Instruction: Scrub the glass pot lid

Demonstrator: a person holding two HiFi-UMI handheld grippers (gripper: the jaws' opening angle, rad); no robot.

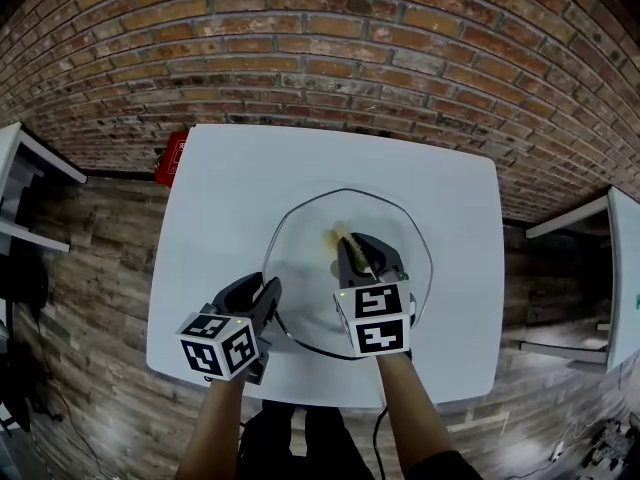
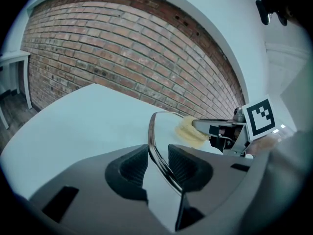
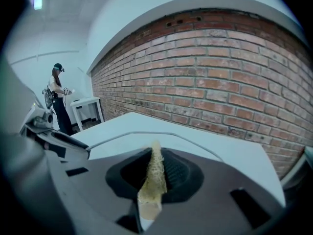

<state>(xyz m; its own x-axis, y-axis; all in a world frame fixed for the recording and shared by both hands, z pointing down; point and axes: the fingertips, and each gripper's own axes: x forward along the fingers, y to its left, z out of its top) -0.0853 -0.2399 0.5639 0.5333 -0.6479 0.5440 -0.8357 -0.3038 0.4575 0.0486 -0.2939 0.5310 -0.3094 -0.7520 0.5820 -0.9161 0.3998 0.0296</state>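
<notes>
Yellow sponge [image 1: 338, 236] over glass lid [image 1: 300, 253]

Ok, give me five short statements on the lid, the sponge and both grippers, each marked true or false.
1. The left gripper is closed on the rim of the glass lid. True.
2. The right gripper is empty. False: it grips a yellow sponge.
3. The lid is on a wooden table. False: the table is white.
4. A brick wall stands behind the table. True.
5. The sponge lies on the table beside the lid. False: the gripper holds it over the lid's glass.
</notes>
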